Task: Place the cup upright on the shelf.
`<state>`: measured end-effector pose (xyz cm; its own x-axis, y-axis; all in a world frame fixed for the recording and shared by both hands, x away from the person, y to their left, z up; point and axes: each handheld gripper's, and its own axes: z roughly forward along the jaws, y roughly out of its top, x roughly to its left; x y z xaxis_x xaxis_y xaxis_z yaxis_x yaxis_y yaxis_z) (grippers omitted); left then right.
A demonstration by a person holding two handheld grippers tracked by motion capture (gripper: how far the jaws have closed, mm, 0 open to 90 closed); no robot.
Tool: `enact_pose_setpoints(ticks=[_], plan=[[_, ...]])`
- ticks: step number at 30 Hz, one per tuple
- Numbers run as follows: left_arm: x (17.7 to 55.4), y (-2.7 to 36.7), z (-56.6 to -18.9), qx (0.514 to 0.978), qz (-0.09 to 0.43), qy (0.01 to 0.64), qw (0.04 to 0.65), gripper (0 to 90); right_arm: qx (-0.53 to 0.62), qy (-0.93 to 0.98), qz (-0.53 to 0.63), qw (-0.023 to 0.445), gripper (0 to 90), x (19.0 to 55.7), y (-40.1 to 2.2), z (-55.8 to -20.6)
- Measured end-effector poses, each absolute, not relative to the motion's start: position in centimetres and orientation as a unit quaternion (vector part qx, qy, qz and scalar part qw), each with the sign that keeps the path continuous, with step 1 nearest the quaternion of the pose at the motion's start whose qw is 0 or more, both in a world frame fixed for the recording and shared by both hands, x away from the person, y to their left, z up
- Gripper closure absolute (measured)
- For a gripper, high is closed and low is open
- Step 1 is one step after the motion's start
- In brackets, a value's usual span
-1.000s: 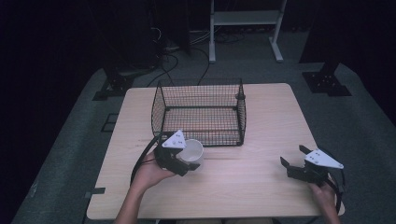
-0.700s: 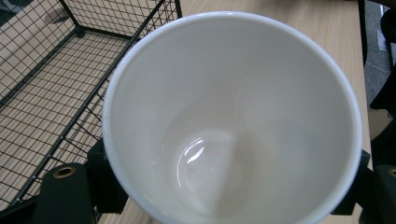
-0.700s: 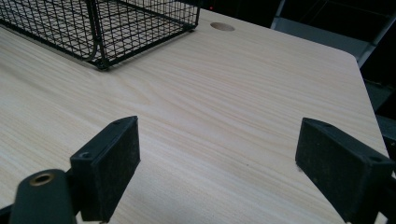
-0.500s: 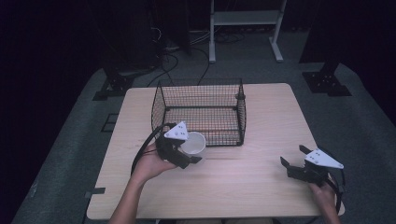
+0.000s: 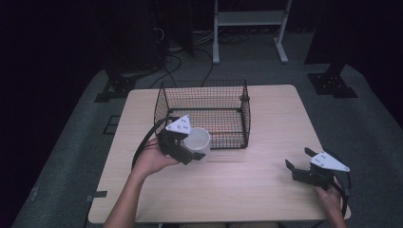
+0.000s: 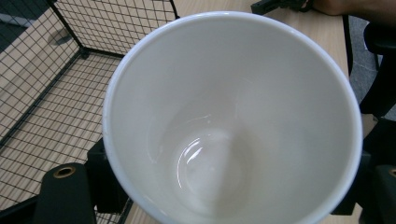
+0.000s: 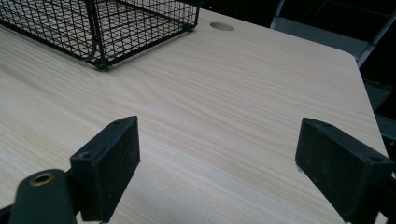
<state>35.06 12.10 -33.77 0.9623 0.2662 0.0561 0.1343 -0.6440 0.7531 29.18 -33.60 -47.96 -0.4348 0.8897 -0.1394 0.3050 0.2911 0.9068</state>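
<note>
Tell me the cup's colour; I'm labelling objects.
Plain white cup, glossy inside; clearest in the left gripper view.

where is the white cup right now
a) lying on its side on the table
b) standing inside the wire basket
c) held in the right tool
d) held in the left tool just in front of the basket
d: the left tool grips the white cup in front of the wire basket, while the right tool rests open and empty on the table.

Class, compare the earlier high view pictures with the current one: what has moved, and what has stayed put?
The left gripper, shut on the white cup, has carried it up and toward the wire basket. The grip is unchanged. The right gripper stays open at the table's near right corner, and the basket has not shifted.
</note>
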Motion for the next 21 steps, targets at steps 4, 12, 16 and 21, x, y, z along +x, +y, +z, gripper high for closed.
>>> enact_pose_setpoints(ticks=[4,12,16,21], plan=[[35.4,12.0,-33.4,0.905,0.082,0.11,0.403,21.2,0.41,0.729,0.432,0.339,13.1,29.2,-33.6,-48.0],[36.6,12.0,-32.4,0.906,0.085,0.112,0.4,21.2,0.409,0.729,0.432,0.338,13.1,29.2,-33.6,-48.0],[37.3,11.8,-31.9,0.906,0.088,0.11,0.4,21.2,0.408,0.73,0.432,0.338,13.1,29.2,-33.6,-48.0],[37.9,11.3,-31.5,0.907,0.088,0.108,0.397,21.2,0.409,0.73,0.432,0.337,13.1,29.2,-33.6,-48.0]])
